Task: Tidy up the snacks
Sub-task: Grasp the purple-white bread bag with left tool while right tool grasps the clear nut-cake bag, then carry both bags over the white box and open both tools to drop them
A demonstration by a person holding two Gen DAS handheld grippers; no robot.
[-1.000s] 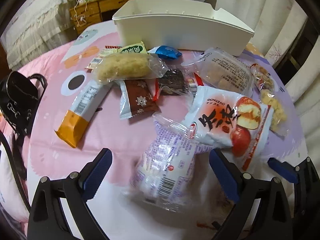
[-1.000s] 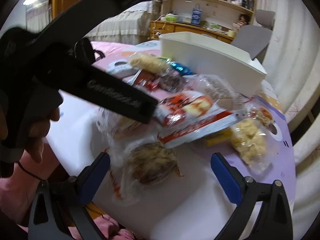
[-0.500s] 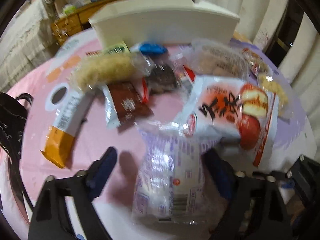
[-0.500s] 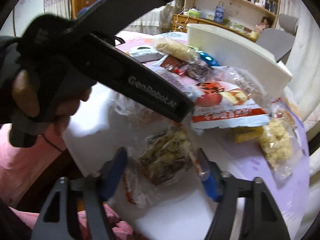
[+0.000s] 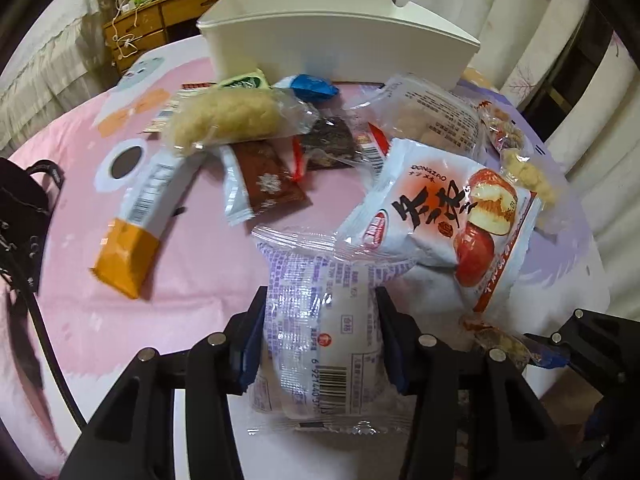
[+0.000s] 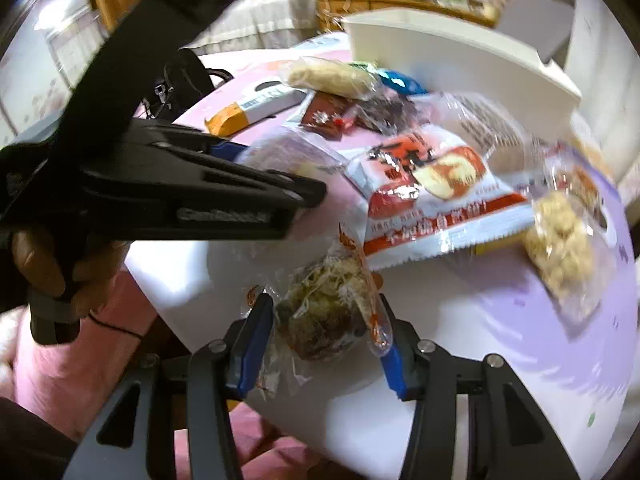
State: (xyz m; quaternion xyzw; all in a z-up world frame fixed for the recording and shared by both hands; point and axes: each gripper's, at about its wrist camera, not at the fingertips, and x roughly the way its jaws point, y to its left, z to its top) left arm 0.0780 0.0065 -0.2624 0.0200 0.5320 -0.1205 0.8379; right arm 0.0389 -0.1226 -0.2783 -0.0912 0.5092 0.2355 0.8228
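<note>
On the pink cloth (image 5: 192,280), each closing hand-held gripper (image 5: 320,320) (image 6: 326,320) pinches a crinkly clear packet (image 5: 320,340) (image 6: 324,316).

Snack packets (image 5: 256,160) scattered on table (image 5: 192,264); bin (image 5: 336,44) behind them, apparently touching none.

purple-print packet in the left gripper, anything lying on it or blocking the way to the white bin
Yes. The jujube bag overlaps the purple-print packet's far end. Between it and the white bin lie more snacks; lifting should clear them. The left gripper is closing on it.
</note>
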